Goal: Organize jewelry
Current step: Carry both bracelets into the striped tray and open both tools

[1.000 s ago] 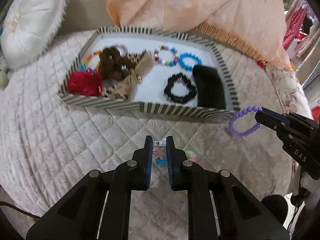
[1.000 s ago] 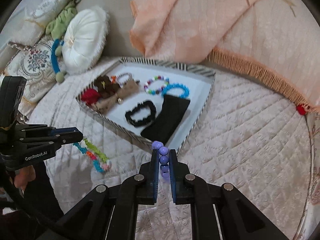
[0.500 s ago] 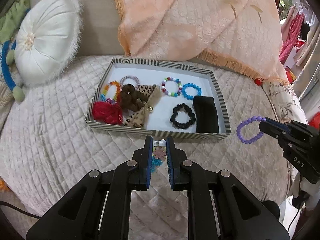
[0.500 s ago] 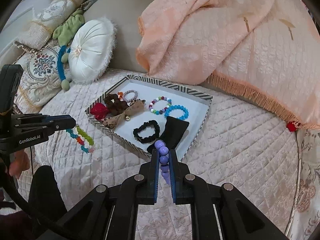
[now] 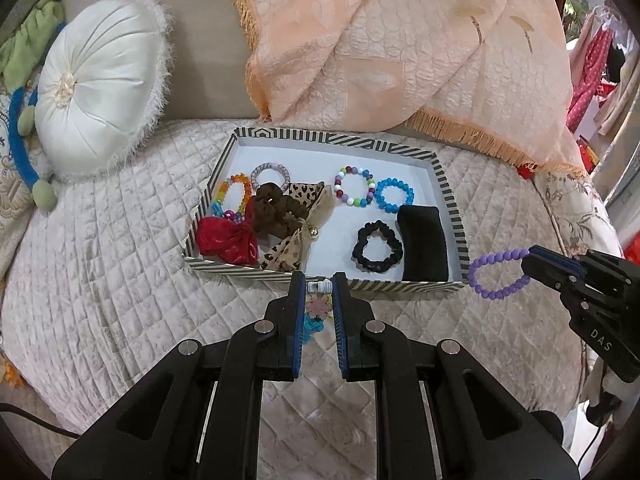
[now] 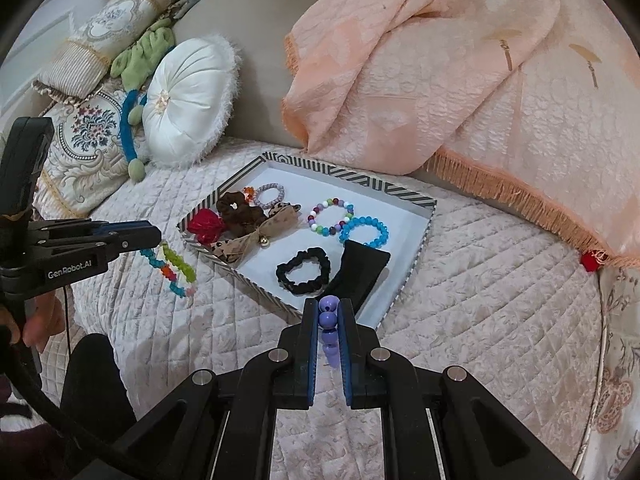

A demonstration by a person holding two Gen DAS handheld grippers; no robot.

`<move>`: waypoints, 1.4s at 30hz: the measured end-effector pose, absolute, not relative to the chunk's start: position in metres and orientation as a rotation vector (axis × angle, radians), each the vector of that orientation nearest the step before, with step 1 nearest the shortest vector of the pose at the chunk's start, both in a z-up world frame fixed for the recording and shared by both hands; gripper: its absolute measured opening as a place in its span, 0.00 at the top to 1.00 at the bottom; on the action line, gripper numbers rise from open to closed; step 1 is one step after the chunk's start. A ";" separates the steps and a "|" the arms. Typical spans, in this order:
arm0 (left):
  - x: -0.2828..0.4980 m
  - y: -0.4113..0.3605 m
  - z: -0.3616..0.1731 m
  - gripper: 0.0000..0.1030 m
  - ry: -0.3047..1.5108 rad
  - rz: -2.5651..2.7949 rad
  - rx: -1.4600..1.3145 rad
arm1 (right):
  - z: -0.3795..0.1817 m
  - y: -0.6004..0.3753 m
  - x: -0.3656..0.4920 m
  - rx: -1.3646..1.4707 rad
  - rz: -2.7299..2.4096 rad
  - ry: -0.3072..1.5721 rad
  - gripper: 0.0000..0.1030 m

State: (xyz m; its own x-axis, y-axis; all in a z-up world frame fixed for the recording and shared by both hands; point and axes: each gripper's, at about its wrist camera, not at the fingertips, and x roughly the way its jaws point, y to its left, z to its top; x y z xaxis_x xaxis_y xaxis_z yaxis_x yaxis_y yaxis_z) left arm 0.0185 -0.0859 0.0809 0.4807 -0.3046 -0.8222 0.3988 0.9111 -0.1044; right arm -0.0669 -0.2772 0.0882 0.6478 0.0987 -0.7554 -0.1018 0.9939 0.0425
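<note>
2 bracelets, purple bracelet and multicolored bracelet, pinched aloft

Soft quilted cloth on the bed cover, shiny smooth plastic on the purple beads and blue bracelet, fuzzy matt cloth on the black scrunchie, striped paper on the tray.
</note>
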 end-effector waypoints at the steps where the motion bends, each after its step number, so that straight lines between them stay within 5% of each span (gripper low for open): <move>1: 0.020 -0.086 0.081 0.88 0.979 -0.428 0.104 | 0.089 -0.277 -0.066 -0.004 0.116 0.858 0.91; 28: 0.118 -0.108 0.100 0.88 0.929 -0.331 0.142 | 0.079 -0.242 0.013 0.046 0.229 0.857 0.91; 42: 0.182 -0.149 0.071 0.88 0.966 -0.339 0.143 | 0.021 -0.222 0.071 0.156 0.307 0.940 0.91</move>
